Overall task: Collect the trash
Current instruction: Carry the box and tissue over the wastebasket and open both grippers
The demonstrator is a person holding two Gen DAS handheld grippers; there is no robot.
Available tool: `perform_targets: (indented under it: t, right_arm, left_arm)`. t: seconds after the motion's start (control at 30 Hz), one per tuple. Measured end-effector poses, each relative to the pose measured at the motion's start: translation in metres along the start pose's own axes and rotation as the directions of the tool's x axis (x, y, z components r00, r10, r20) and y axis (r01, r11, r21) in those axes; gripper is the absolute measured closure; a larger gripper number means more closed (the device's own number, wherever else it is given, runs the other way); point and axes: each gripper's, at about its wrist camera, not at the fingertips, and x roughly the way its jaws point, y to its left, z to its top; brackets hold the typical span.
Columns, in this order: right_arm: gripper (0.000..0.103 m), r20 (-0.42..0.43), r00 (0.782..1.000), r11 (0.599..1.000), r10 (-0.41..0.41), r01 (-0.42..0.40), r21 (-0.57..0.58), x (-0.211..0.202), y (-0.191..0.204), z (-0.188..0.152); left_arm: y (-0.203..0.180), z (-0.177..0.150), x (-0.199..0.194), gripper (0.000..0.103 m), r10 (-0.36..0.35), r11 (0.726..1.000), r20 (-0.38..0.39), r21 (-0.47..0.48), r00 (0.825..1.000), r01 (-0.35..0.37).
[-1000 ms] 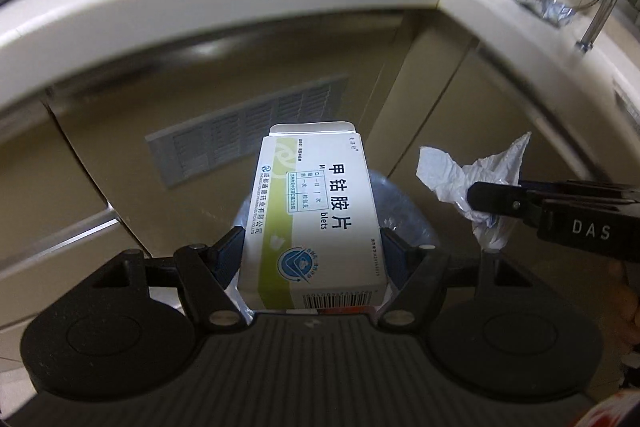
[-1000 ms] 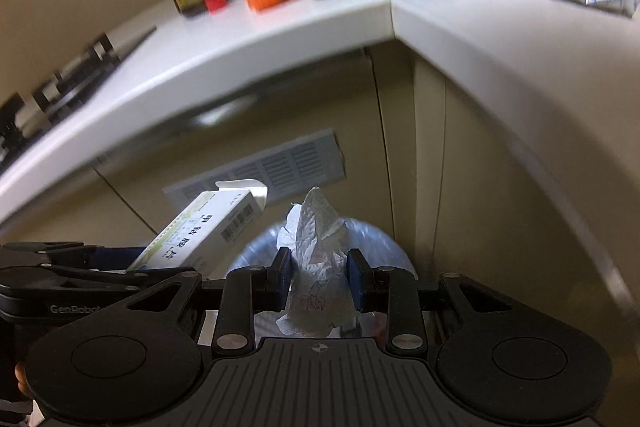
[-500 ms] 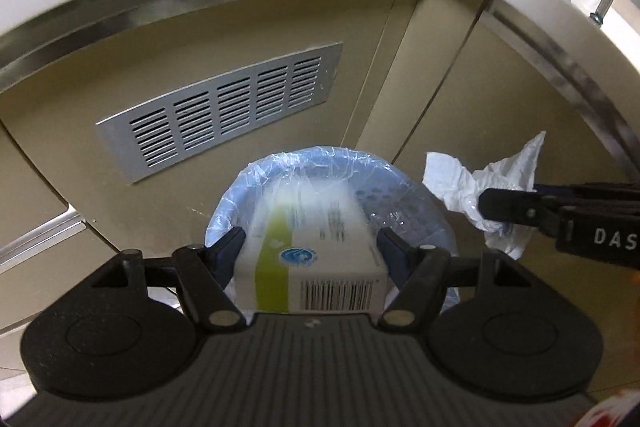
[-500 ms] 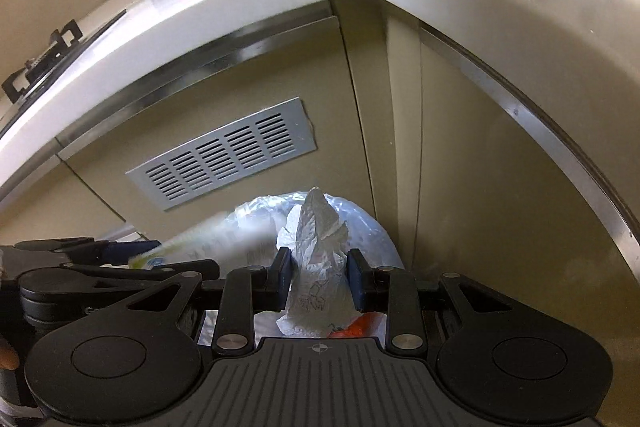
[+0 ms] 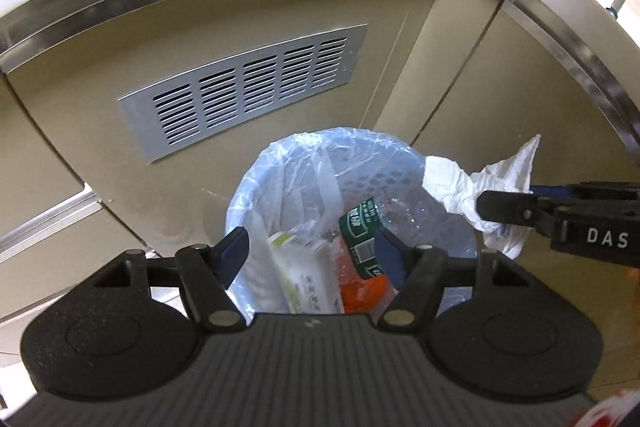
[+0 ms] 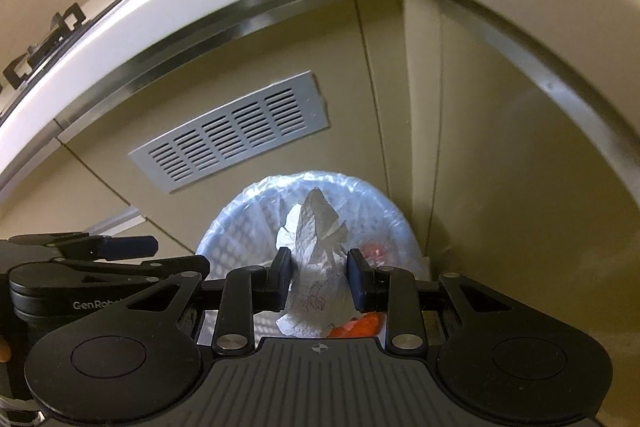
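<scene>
The box (image 5: 308, 275) already lies in the bin (image 5: 256, 187) below the left gripper (image 5: 310, 251), whose fingers stand open and empty. Left to do — the crumpled paper (image 6: 316, 267), pinched in the right gripper (image 6: 319, 277) above the bin.

Dim, warm indoor light with soft shadows; strong fisheye bending at the edges, slight blur throughout.

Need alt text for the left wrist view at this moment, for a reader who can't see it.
The left gripper hangs open above a bag-lined wastebasket, where a white and green medicine box lies among other trash. At right, the right gripper pinches a crumpled white tissue at the rim, before a beige cabinet with a metal vent.
</scene>
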Motion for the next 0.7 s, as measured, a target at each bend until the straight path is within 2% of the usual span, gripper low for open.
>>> perform_targets:
  t: [0.23, 0.3, 0.37, 0.7]
  right_arm:
    - [0.071, -0.037, 0.999, 0.999, 0.036, -0.036, 0.009, 0.014, 0.005, 0.0]
    - [0.054, -0.051, 0.998, 0.999, 0.047, -0.046, 0.024, 0.017, 0.003, 0.0]
    - [0.046, -0.049, 0.997, 0.998, 0.056, -0.055, 0.027, 0.018, 0.003, -0.001]
    - [0.045, -0.075, 0.997, 0.999, 0.034, -0.033, 0.02, 0.015, 0.003, -0.005]
  left_arm:
    - [0.005, -0.002, -0.006, 0.037, 0.008, 1.0, -0.014, -0.017, 1.0, -0.009]
    - [0.006, -0.003, -0.007, 0.037, 0.01, 1.0, -0.017, -0.02, 1.0, -0.011]
    - [0.007, -0.004, -0.008, 0.037, 0.011, 1.0, -0.019, -0.022, 1.0, -0.012]
    - [0.012, -0.012, -0.019, 0.037, 0.024, 0.999, -0.027, -0.027, 0.999, -0.025]
